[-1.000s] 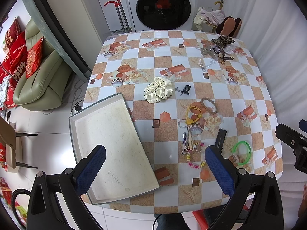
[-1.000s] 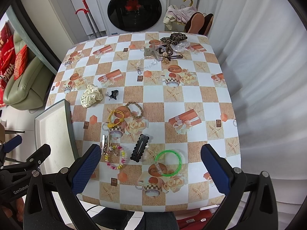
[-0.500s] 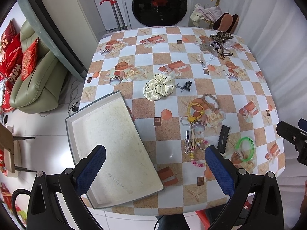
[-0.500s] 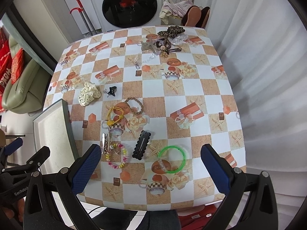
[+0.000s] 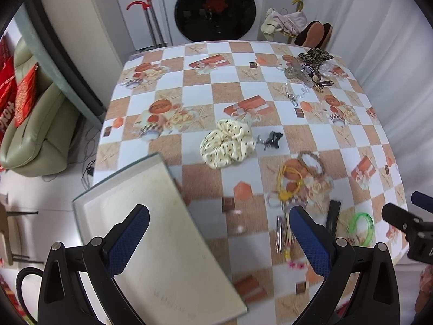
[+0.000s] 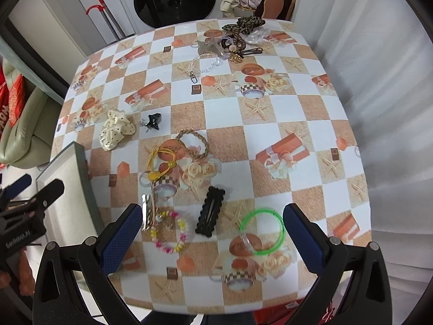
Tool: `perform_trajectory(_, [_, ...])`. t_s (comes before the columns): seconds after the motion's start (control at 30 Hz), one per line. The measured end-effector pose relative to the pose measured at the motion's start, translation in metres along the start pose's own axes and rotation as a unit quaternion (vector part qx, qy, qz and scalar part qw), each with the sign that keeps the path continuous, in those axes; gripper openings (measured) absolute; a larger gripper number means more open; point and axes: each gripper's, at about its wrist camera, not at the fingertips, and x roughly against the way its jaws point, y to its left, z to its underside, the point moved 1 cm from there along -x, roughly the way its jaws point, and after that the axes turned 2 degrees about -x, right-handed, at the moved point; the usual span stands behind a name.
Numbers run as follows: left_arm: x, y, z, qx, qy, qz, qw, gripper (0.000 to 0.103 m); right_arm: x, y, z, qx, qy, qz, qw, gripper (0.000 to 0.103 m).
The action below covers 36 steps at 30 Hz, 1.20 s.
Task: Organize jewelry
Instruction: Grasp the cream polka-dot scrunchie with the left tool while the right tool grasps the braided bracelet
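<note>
While both grippers hover wide open and empty above a checkered table [image 6: 297,113], the right gripper [image 6: 212,239] frames a black hair clip [image 6: 210,211], with a green bangle [image 6: 262,232] just right of the clip, a beaded bracelet [image 6: 170,231] just left; beyond the bracelet, a tray [image 5: 151,230] lies under the left gripper [image 5: 219,239]

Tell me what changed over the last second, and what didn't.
Both grippers came down and forward toward the table, so everything looms larger. The right gripper now hangs over the black hair clip and green bangle; the left gripper sits by the tray. Nothing was taken hold of or let go: both stay open and empty. The jewelry and tray have not moved.
</note>
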Motion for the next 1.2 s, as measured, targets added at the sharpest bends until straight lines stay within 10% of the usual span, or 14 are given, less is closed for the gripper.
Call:
perform_trajectory(0.7, [-0.149, -0.015, -0.054, 0.014, 0.022, -0.022, 0.9994, 0.098, -0.152, 0.017, -0.052, 0.12, 0.015, -0.007, 0.993, 0.095])
perform_trajectory(1.03, [-0.166, -0.022, -0.058, 0.009, 0.014, -0.013, 0.9998, 0.047, -0.163, 0.024, -0.054, 0.148, -0.011, -0.017, 0.989, 0.08])
perform_trajectory(1.2, [-0.161, -0.027, -0.057, 0.008, 0.009, -0.002, 0.9999, 0.018, -0.156, 0.031, -0.051, 0.16, -0.021, -0.024, 0.987, 0.04])
